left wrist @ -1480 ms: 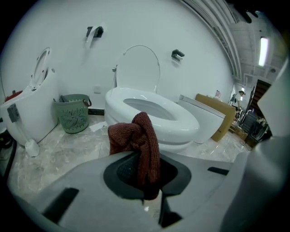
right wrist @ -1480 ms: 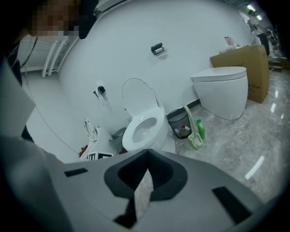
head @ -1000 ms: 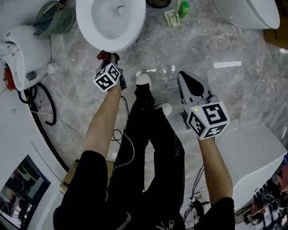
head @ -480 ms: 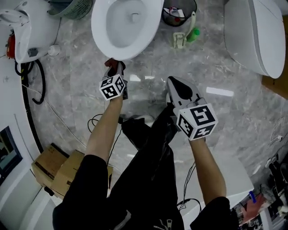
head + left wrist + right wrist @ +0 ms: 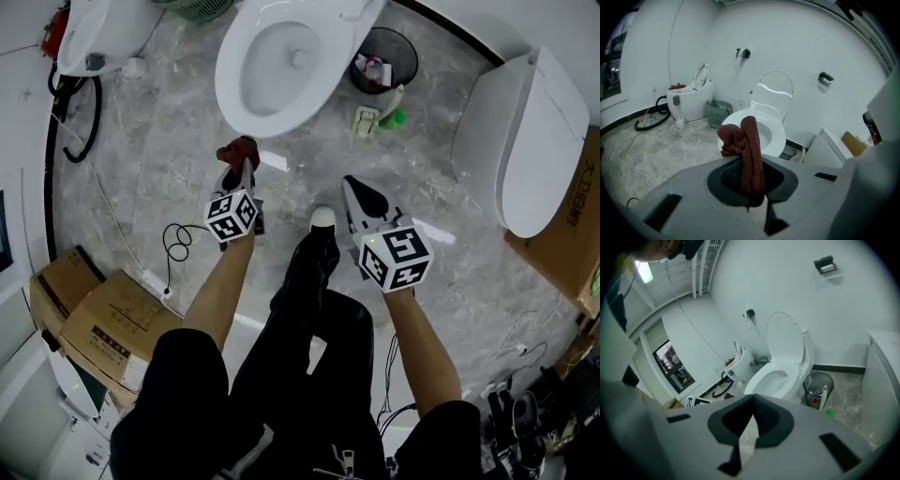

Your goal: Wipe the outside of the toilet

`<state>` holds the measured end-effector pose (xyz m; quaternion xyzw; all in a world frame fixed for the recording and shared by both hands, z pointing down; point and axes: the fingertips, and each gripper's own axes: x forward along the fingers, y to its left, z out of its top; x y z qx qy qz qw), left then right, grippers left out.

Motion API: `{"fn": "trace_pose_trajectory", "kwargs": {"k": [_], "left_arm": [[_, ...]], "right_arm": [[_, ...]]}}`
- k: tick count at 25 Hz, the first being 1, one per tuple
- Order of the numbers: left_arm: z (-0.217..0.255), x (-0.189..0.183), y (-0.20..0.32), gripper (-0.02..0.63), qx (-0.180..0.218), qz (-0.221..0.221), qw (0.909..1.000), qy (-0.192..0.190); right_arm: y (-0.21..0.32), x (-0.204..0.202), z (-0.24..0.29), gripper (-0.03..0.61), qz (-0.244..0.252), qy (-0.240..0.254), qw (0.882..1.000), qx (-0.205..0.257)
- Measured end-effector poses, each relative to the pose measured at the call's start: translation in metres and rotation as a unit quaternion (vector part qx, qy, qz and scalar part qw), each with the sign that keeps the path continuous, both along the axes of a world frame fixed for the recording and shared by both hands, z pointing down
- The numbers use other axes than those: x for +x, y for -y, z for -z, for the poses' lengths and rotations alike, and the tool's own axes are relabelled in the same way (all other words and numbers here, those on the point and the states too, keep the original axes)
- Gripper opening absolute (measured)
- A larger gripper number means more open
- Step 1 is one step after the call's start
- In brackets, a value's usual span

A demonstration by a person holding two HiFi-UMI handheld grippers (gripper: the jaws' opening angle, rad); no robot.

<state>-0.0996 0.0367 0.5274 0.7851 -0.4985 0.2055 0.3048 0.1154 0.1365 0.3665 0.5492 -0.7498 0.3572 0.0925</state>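
While the toilet stands by the far wall with its lid up, the cloth, dark red and bunched, sits just in front of the bowl's near rim. The left gripper has it pinched between its jaws. To the right, the right gripper is over the floor, jaws closed on nothing. A bin stands just right of the toilet, and boxes lie near left.
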Motion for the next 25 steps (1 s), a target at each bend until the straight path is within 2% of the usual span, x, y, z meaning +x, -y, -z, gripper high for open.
{"fn": "trace_pose_trajectory", "kwargs": {"k": [3,5,9,13,16,20,25], "left_arm": [[0.034,0.008,-0.004,0.041,0.007,0.040,0.9990,-0.018],[0.048,0.013,-0.006,0.041,0.016,0.049,0.9985,-0.019],[0.051,0.023,-0.008,0.041,0.032,0.051,0.9981,0.012],[0.047,0.021,-0.008,0.041,0.041,0.085,0.9947,0.041],[0.042,0.020,-0.019,0.041,0.037,0.142,0.9880,0.048],[0.016,0.017,-0.047,0.041,0.016,0.225,0.9729,0.050],[-0.017,0.037,-0.053,0.041,0.013,0.247,0.9672,0.060]], "right_arm": [[0.009,0.014,0.024,0.003,0.015,-0.012,1.000,0.002],[0.018,0.020,0.034,0.003,0.025,-0.017,1.000,0.006],[0.041,0.034,0.039,0.002,0.061,-0.030,0.998,0.016],[0.061,0.054,0.029,0.003,0.087,-0.012,0.996,0.016],[0.068,0.071,0.019,0.003,0.116,0.004,0.993,0.015],[0.062,0.082,-0.002,0.003,0.181,0.009,0.983,0.002],[0.059,0.100,-0.024,0.003,0.226,-0.004,0.974,0.007]]}}
